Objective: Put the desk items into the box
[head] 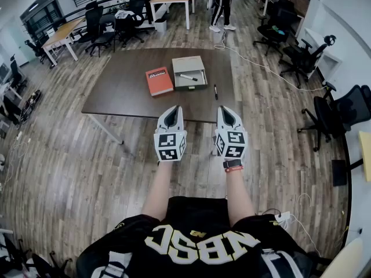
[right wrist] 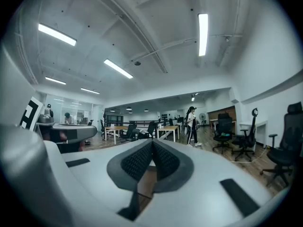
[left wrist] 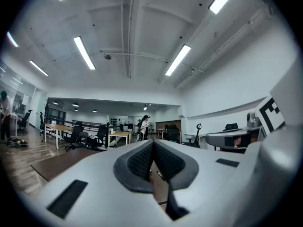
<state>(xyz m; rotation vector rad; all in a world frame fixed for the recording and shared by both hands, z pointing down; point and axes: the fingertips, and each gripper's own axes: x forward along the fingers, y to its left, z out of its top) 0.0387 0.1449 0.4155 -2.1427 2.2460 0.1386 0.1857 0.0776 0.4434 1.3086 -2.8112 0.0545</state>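
Box (head: 197,83) is sitting open on the far half of the brown table (head: 122,94), with what looks like its lid lying behind the tray. 1 marker (head: 188,77) is already lying inside it, so that part of the job is looking done. A thin dark thing along the tray's right wall is too small to name.

2 items are waiting outside. A red book (head: 159,80) is lying flat just beside the box on its left; whether the 2 are touching I cannot tell. A black pen (head: 215,91) is lying on the tabletop to the box's right, a little apart from it and nearer the front edge.

Neither gripper is carrying anything. The left gripper (head: 173,109) and the right gripper (head: 226,110) are hanging side by side, pointing level, short of the table's near edge. Each one's own view shows its dark pads clenched together with nothing between them.

Judging from this, the task is looking about 1 third complete, with the book and the pen needing to go in. Both hands are needing to reach forward and unclench before either item can be taken.

Office chairs and other desks are standing well beyond the table.
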